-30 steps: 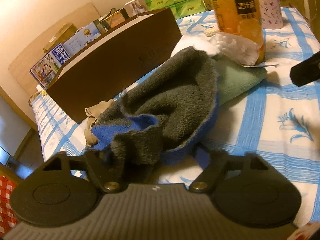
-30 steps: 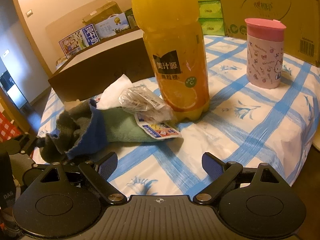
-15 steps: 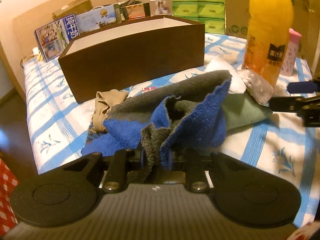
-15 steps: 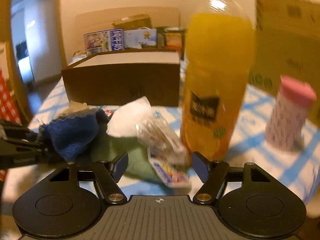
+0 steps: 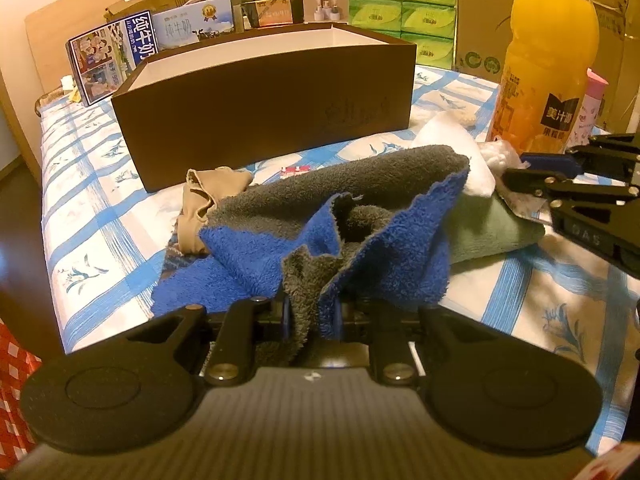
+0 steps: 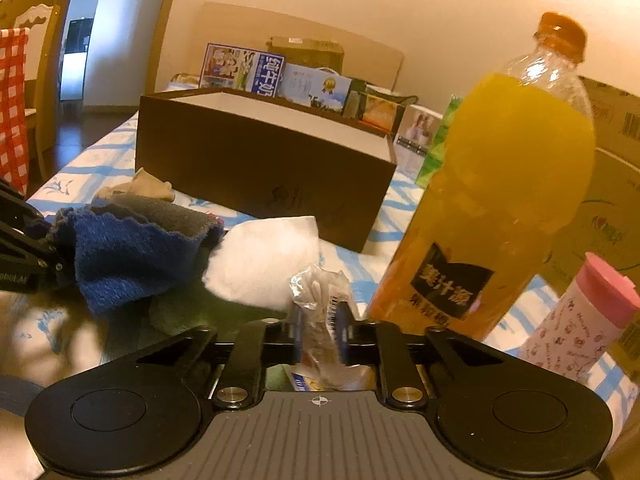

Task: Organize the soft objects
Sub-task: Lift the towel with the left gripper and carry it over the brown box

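My left gripper is shut on a corner of the blue and grey towel, which lies bunched on the checked cloth in front of the brown box. The towel also shows in the right wrist view. My right gripper is shut on a crinkled clear plastic wrapper lying on a green cloth. A white soft pad lies between towel and wrapper. A beige sock lies left of the towel.
An orange juice bottle stands close to the right of the right gripper, with a pink cup beyond it. Green tissue packs, cardboard cartons and milk boxes stand behind the brown box. The table edge is at the left.
My left gripper closed on the towel and lifted its corner. My right gripper moved in to the wrapper beside the bottle and closed on it.
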